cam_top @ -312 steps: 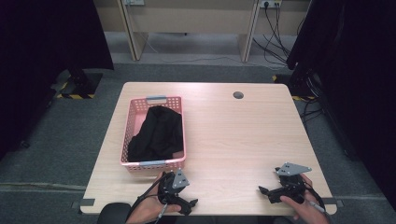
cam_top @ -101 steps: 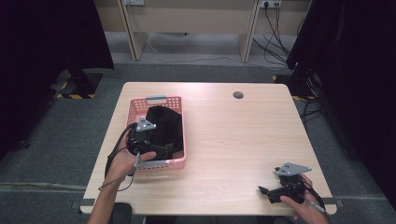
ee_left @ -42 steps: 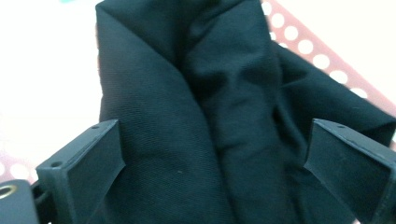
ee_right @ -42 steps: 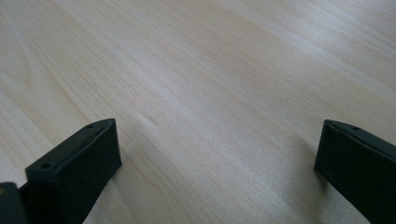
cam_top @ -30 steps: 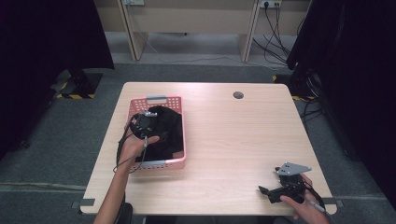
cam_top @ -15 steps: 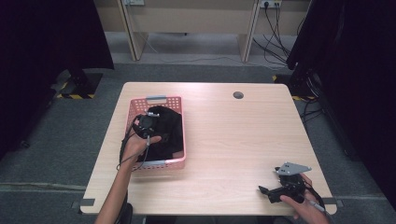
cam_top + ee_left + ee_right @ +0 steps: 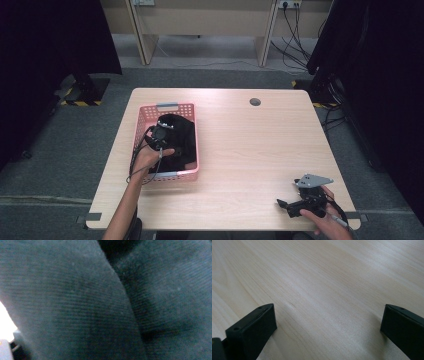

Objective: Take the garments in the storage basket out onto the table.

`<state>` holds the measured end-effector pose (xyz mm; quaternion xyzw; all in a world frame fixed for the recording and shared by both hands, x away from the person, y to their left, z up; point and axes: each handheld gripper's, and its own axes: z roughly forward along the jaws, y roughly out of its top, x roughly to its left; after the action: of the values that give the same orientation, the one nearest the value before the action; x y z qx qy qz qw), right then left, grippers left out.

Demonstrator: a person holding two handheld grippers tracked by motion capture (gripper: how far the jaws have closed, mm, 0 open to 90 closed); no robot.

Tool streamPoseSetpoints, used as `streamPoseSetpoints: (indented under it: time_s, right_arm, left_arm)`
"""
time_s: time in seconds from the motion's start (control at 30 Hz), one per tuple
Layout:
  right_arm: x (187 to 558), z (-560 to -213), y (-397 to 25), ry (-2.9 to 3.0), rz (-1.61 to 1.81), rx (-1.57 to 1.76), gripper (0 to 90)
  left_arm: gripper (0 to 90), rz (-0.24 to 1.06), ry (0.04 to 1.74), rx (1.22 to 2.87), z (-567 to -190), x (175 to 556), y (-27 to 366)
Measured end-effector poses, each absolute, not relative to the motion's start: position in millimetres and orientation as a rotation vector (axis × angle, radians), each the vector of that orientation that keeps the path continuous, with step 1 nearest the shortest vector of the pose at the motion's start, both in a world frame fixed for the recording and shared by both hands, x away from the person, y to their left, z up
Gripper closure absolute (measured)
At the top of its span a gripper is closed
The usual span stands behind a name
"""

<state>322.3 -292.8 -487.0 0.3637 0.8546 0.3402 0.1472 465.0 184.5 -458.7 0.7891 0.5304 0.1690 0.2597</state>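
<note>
Left claw [image 7: 161,133] pressed into black garment [image 7: 179,140] inside pink basket [image 7: 195,150]; grip hidden, perhaps clenched, cannot tell. Right claw [image 7: 284,205] released, resting on bench [image 7: 250,150].

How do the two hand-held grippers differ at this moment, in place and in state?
The left gripper is down in the pink plastic basket, pressed into the black cloth; the right gripper rests near the wooden table's front right corner. The right gripper's fingers stand wide apart over bare wood; the left gripper's are buried in cloth.
</note>
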Motion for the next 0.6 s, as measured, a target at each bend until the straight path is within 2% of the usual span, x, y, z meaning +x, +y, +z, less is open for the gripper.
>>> streamPoseSetpoints:
  time_s: [0.33, 0.43, 0.6]
  right_arm:
    - [322.3, -487.0, -292.8, 2.459, 0.979, 1.046, 0.4]
    - [322.3, -487.0, -292.8, 2.459, 0.979, 1.046, 0.4]
    - [322.3, -487.0, -292.8, 2.459, 0.978, 1.047, 0.4]
  left_arm:
    - [4.7, 0.448, 1.421, 2.159, -464.3, 464.5, 186.9]
    - [8.6, 0.442, 1.405, 2.165, -465.0, 463.9, 187.4]
    - [23.2, 0.468, 1.356, 2.178, -462.1, 460.7, 187.5]
